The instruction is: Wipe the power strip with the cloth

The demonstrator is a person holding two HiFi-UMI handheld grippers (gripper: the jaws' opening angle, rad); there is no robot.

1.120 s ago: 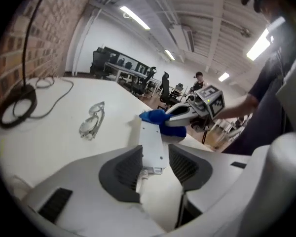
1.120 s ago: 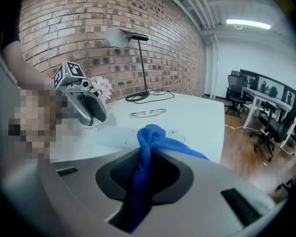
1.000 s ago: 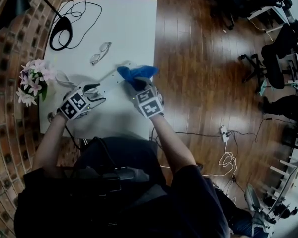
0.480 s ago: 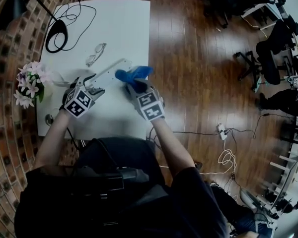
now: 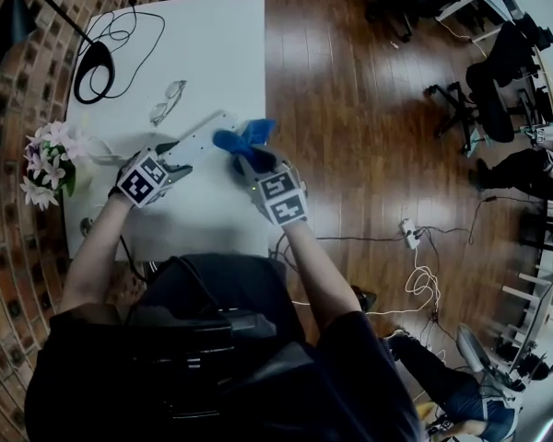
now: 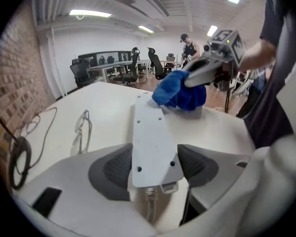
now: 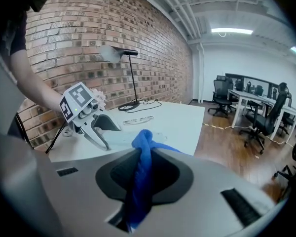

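The white power strip [image 5: 200,136] lies slantwise over the white table [image 5: 217,44]. My left gripper [image 5: 169,161] is shut on its near, cable end; in the left gripper view the strip [image 6: 149,132] runs away between the pads [image 6: 111,169] of my left gripper [image 6: 155,168]. A blue cloth [image 5: 243,137] is bunched at the strip's far end, by the table's right edge. My right gripper [image 5: 246,159] is shut on the cloth, which hangs pinched between its jaws [image 7: 140,177]. The left gripper view also shows the cloth [image 6: 180,90] against the strip's far end.
Glasses [image 5: 166,102] lie beyond the strip. A black lamp base with coiled cable [image 5: 90,61] sits at the far left corner, pink flowers [image 5: 51,159] at the left edge. Right of the table is wooden floor [image 5: 350,109] with office chairs [image 5: 484,99] and cables.
Both grippers have shifted a little, the left one lower with the strip's end, the right one with the cloth. The cloth stays at the strip's far end.
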